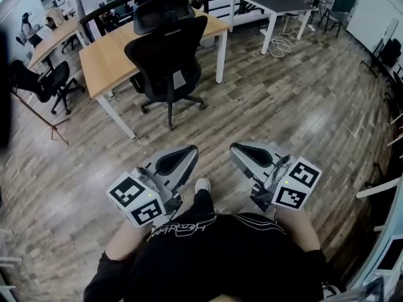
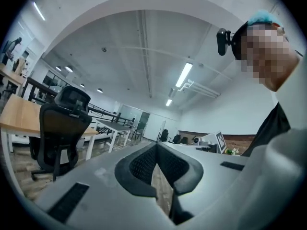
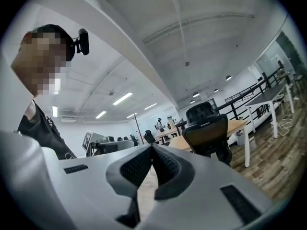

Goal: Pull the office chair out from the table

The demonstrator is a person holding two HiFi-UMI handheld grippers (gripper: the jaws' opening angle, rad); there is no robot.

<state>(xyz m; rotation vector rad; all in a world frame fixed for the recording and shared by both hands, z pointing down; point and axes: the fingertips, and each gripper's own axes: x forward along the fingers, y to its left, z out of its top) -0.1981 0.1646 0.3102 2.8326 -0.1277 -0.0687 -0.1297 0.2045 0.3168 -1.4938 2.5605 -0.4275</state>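
Both jaws: my left gripper (image 1: pixel 181 158) and my right gripper (image 1: pixel 241 154) are each pressed together, pad against pad, with nothing between them. They point level, side by side in front of me.
Office chair (image 1: pixel 167 55): black, at 12 o'clock, with its back towards me. It sits close against the near edge of the wooden table (image 1: pixel 104 58) and well apart from both grippers.
Step in hand: the approach, as I judge it; nothing is touched yet.
Risk, closed jaws: if I arrive like this I can only bump the backrest, which would nudge the chair further under the table. I must part the jaws first.
Risk, off-centre pull: gripping one side alone would likely swivel the seat instead of rolling it out. An armrest could then knock the tabletop or the white table leg (image 1: pixel 221 58) at the chair's 3 o'clock.
Risk, headrest (image 1: pixel 162 12): it looks like a separate piece, so pulling there may tilt it and not move the chair.
Risk, castors (image 1: pixel 170 126): on the plank floor (image 1: pixel 283 112) they should roll freely. A hard tug could run the base into my shoe (image 1: pixel 202 185) at 6 o'clock.
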